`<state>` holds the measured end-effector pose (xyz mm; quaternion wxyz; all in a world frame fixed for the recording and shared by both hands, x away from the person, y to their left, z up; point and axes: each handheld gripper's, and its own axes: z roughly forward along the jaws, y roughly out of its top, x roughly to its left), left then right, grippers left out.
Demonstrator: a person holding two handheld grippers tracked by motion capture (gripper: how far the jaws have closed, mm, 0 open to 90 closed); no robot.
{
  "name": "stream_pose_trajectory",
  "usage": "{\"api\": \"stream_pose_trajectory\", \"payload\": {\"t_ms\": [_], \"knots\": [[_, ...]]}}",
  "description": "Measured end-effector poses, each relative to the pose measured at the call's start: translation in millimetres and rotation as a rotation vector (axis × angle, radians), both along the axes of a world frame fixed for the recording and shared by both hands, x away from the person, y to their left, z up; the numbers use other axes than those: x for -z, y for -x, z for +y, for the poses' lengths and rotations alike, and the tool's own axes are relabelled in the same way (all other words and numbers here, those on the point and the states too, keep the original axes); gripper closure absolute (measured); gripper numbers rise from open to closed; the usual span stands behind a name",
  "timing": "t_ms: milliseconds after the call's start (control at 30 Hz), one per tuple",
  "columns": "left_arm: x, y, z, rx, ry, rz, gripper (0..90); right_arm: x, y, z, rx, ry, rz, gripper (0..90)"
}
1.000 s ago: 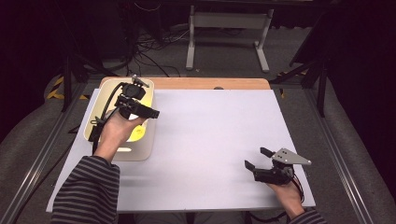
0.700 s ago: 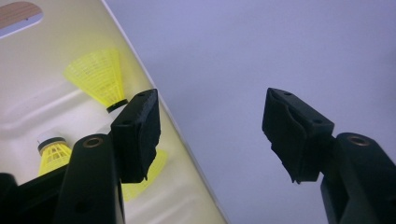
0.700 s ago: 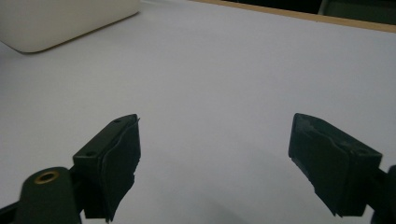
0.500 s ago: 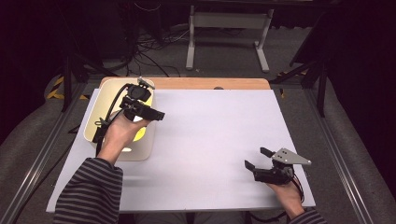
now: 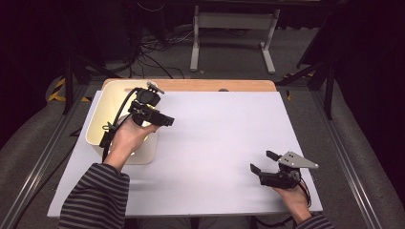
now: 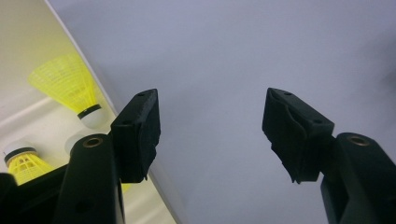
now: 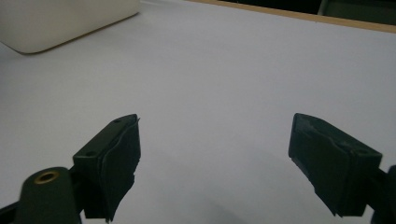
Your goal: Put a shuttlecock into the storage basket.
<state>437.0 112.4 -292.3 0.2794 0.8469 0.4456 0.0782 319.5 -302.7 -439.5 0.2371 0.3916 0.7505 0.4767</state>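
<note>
A cream bin (image 5: 98, 121) stands at the table's left. Above its right wall a person's left hand holds my left gripper (image 5: 162, 119), jaws pointing right. In the left gripper view that gripper (image 6: 212, 100) is open with nothing but bare white table between its jaws. The bin's rim (image 6: 105, 93) runs past the left jaw, and two yellow shuttlecocks (image 6: 70, 86) (image 6: 25, 163) lie inside. Near the front right of the table my right gripper (image 5: 261, 161) rests low in the other hand. It is open (image 7: 215, 121) and empty, facing the bin (image 7: 60, 23) across the table.
The white tabletop (image 5: 224, 129) spreads wide between the two grippers. A wooden strip (image 5: 215, 86) borders its far edge. Beyond it stand a metal frame (image 5: 234, 28) and cables on a dark floor. Metal rails (image 5: 344, 167) run along both sides.
The left gripper has drifted slightly right and toward the person, from over the bin to its right wall. Its jaws stay equally wide. The right gripper has not moved.
</note>
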Motion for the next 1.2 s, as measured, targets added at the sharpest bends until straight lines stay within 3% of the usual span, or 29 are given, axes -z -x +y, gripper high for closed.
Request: {"api": "stream_pose_trajectory", "payload": {"t_ms": [667, 933, 1067, 1200], "knots": [[6.4, 11.0, -17.3, 0.015, -0.022, 0.002, 34.8, -0.2, -0.2, -0.7, 0.001, -0.004, 0.002, 17.4], [13.4, 14.5, -21.6, 0.024, -0.021, 0.015, 33.1, -0.4, 0.0, -0.8, 0.001, -0.005, 0.001, 17.4], [17.1, 18.6, -25.5, 0.037, -0.050, 0.011, 32.5, -0.4, 0.0, -0.7, -0.002, -0.004, -0.002, 17.4], [22.1, 21.1, -28.5, 0.041, -0.047, 0.022, 31.5, -0.5, 0.2, -0.5, -0.002, -0.004, -0.001, 17.4]]}}
